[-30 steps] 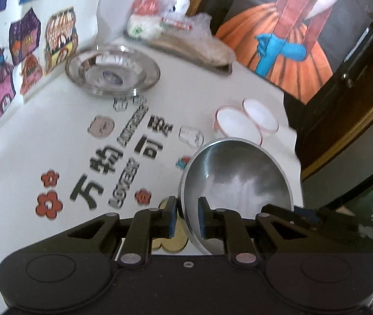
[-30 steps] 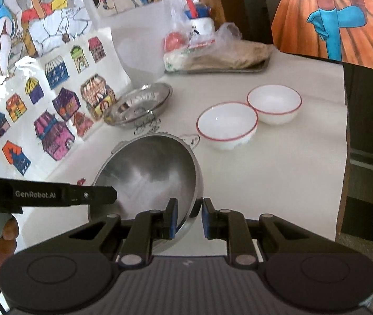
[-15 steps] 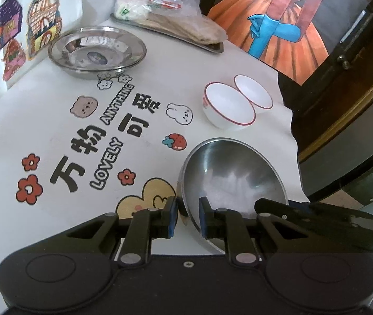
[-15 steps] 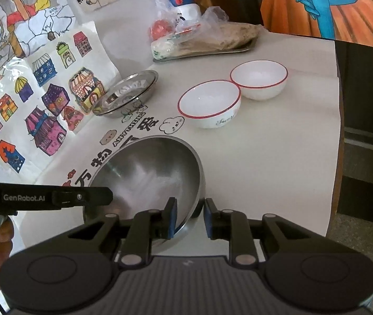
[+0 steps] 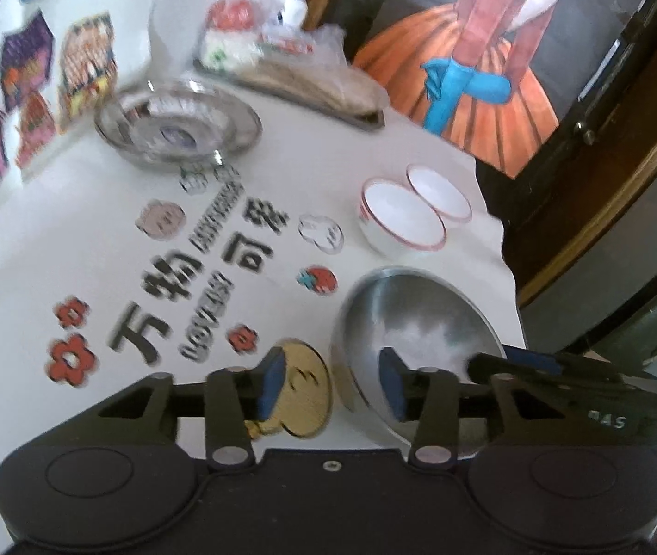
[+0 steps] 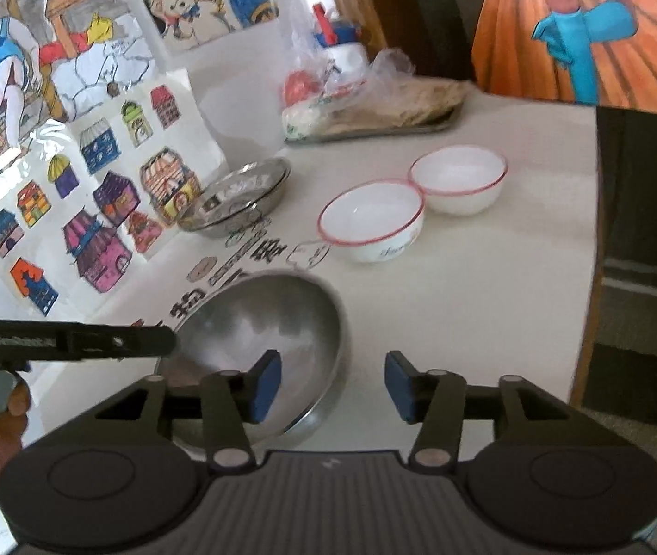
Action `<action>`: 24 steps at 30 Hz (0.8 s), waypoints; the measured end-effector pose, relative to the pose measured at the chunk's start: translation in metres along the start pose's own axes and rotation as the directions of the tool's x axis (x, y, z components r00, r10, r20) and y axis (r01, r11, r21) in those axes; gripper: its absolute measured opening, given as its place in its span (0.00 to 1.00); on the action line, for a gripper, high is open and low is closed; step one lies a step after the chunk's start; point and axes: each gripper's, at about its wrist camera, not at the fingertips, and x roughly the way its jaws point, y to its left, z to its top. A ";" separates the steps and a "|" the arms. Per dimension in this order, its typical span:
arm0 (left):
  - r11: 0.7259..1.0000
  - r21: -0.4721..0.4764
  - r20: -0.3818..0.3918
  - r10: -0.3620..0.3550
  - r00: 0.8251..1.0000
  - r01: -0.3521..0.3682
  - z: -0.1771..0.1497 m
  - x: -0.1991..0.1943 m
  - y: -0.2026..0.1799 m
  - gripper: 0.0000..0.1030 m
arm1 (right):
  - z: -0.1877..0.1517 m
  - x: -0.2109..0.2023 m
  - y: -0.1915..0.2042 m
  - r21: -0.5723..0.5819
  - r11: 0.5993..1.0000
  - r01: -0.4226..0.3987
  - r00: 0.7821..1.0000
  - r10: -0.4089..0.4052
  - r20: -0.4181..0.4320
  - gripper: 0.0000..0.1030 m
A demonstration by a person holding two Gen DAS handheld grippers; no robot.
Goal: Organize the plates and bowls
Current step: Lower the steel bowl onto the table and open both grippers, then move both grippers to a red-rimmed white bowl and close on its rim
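Left gripper (image 5: 331, 386): its fingers (image 5: 269, 381) have just been opening and stand apart; the near-left rim of the steel bowl (image 5: 414, 319) passes between them, with no pad pressing on it.
Steel bowl: it sits on the worktop (image 6: 490, 277) between the two grippers, its hollow facing up, rim running across both pairs of fingers.
Right gripper (image 6: 331, 386): its fingers have also just been opening; the bowl's right rim lies between them, nearer the left pad, and nothing is gripped.
Steel dish (image 5: 176, 127): far ahead and left of the left fingers, near the wall pictures.
White bowls: the near one (image 6: 372, 219) lies ahead of the right fingers, just past the steel bowl; the far one (image 6: 460, 180) touches it, further right.
Nearer hand: the right, I judge, for the white bowls; the left for the steel dish.
Next move: likely both draw back clear of the rim before reaching on.
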 end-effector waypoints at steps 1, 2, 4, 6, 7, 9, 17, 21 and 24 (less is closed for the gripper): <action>1.000 0.006 0.022 0.005 1.000 -0.005 0.002 -0.004 0.001 0.54 | 0.001 -0.001 -0.002 0.002 1.000 0.003 1.000 -0.003 0.009 0.59; 1.000 0.013 0.043 0.010 0.999 -0.010 0.005 -0.006 0.001 0.60 | 0.004 -0.004 -0.005 0.009 1.000 0.006 1.000 -0.006 0.021 0.62; 0.999 0.027 0.084 0.019 0.996 -0.021 0.012 -0.010 0.001 0.73 | 0.009 -0.006 -0.010 0.033 0.999 0.002 0.999 -0.003 0.039 0.71; 0.999 0.038 0.124 0.028 0.992 -0.033 0.021 -0.011 0.001 0.84 | 0.014 -0.006 -0.017 0.059 0.998 0.000 0.998 -0.004 0.058 0.78; 0.998 0.042 0.133 0.030 0.991 -0.036 0.026 -0.009 0.000 0.87 | 0.018 -0.005 -0.020 0.070 0.998 0.003 0.998 -0.008 0.065 0.79; 0.998 0.052 0.137 0.014 0.990 -0.021 0.038 -0.001 -0.003 0.92 | 0.025 -0.002 -0.023 0.089 0.996 0.009 0.997 -0.016 0.082 0.87; 0.995 0.099 0.117 -0.005 0.993 -0.007 0.082 0.054 -0.014 0.95 | 0.046 0.029 -0.031 0.145 0.986 0.079 0.991 -0.094 0.095 0.89; 0.994 0.113 0.081 0.007 0.997 -0.016 0.097 0.083 -0.012 0.95 | 0.051 0.046 -0.041 0.187 0.978 0.092 0.989 -0.112 0.098 0.89; 0.993 0.116 0.058 0.019 0.998 -0.026 0.102 0.100 -0.009 0.95 | 0.055 0.056 -0.049 0.214 0.972 0.096 0.988 -0.120 0.101 0.89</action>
